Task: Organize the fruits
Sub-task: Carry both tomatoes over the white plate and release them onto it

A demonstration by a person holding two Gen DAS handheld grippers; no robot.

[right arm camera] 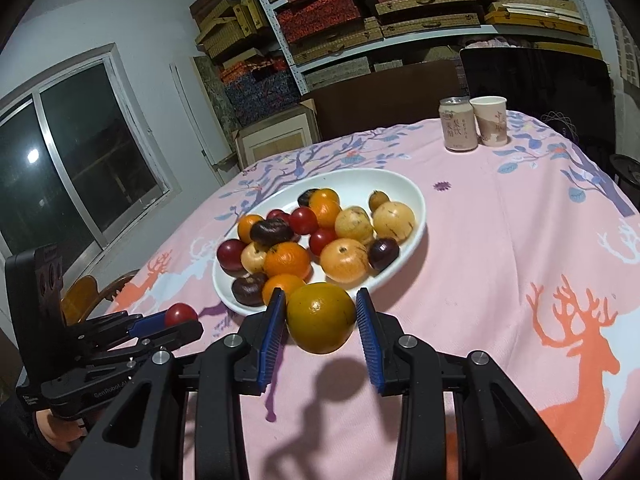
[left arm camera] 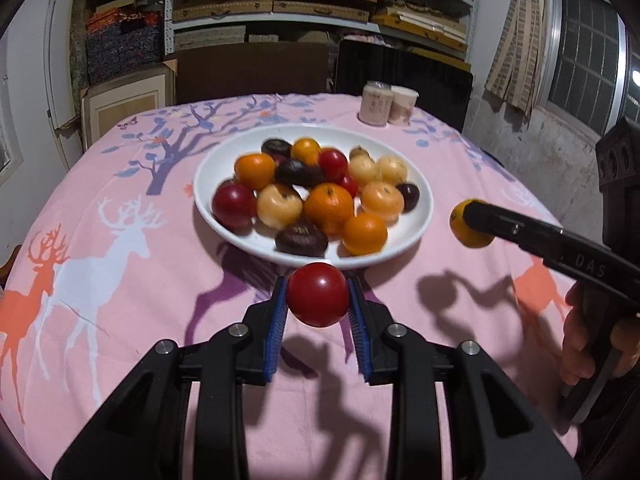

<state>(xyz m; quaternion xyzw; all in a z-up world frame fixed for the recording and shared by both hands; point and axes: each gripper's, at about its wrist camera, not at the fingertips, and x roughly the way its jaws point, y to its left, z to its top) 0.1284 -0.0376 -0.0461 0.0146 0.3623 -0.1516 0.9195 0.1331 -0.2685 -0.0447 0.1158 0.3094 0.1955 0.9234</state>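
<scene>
Faintly, "DAS" (right gripper (left arm camera: 472,216))

Bare tablecloth (right arm camera: 500,240) right of crowded plate (right arm camera: 416,196); can (right arm camera: 457,124) behind.

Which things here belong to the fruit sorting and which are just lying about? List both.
Part of the job:
- red tomato, held in the left gripper
- orange, held in the right gripper
- white plate heaped with mixed fruit

Just lying about:
- drink can
- paper cup
- pink deer-print tablecloth
- shelves of boxes
</scene>
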